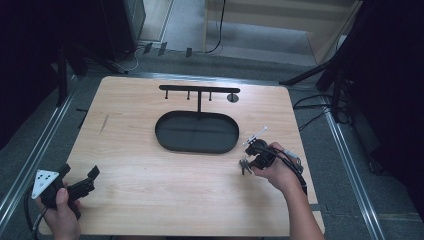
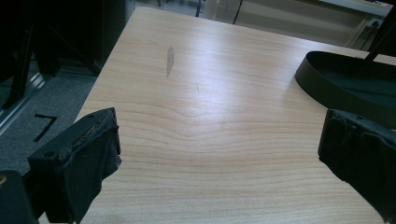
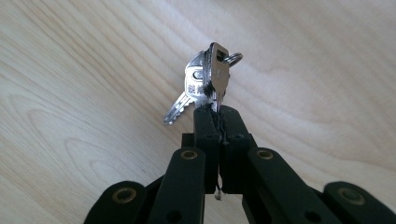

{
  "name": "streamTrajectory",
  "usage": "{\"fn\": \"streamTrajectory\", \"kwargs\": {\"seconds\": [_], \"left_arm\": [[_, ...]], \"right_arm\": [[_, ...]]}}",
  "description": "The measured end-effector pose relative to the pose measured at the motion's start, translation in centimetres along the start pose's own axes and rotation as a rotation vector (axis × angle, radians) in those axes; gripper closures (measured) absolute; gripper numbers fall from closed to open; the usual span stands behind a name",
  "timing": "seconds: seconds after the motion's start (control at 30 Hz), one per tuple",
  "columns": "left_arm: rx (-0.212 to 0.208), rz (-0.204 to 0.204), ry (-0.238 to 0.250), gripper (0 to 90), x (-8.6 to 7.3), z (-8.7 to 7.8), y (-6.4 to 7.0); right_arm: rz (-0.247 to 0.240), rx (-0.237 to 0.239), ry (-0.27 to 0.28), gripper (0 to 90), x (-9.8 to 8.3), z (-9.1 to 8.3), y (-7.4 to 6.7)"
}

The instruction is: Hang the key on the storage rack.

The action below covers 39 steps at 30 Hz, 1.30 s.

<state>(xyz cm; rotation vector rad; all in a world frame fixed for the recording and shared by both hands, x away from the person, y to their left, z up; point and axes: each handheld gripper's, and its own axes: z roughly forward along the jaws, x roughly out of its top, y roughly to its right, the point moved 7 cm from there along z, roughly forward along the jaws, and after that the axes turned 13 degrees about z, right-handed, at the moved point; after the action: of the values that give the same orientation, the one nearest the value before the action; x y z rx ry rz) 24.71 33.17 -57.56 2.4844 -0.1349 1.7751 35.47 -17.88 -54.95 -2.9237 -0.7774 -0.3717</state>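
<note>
A small bunch of silver keys on a ring sticks up from between the black jaws of my right gripper, which is shut on it just above the wooden table. From above, the keys hang at the left of the right gripper, near the table's right side. My left gripper rests at the table's near left corner, open, with bare wood between its padded fingers. A black oval tray with a hook rack behind it lies at the table's middle.
The black tray's rim shows at the right in the left gripper view. A dark smudge marks the wood on the left. Black stands and cables ring the table on the grey floor.
</note>
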Motion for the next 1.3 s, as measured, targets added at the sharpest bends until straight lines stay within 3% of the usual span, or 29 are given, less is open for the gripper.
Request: {"fn": "streamTrajectory", "kwargs": {"seconds": [0.23,0.37,0.43,0.73,1.3], "left_arm": [[-0.001,-0.004,-0.001,0.0,0.0,0.0,0.0],[-0.004,-0.006,-0.001,0.0,0.0,0.0,-0.1],[-0.005,-0.006,-0.001,0.0,0.0,0.0,-0.1],[-0.008,-0.011,-0.002,0.0,0.0,0.0,-0.1],[-0.011,-0.013,0.002,0.0,0.0,0.0,-0.1]], "right_arm": [[0.02,-0.014,0.017,88.2,2.0,-1.6,-0.2],[-0.011,-0.037,0.027,88.2,3.9,-2.9,-0.5],[-0.007,-0.039,0.029,88.2,4.2,-3.2,-0.6],[-0.032,-0.046,0.083,88.1,8.8,-6.9,-1.8],[-0.039,-0.062,0.147,88.1,14.0,-11.3,-3.0]]}}
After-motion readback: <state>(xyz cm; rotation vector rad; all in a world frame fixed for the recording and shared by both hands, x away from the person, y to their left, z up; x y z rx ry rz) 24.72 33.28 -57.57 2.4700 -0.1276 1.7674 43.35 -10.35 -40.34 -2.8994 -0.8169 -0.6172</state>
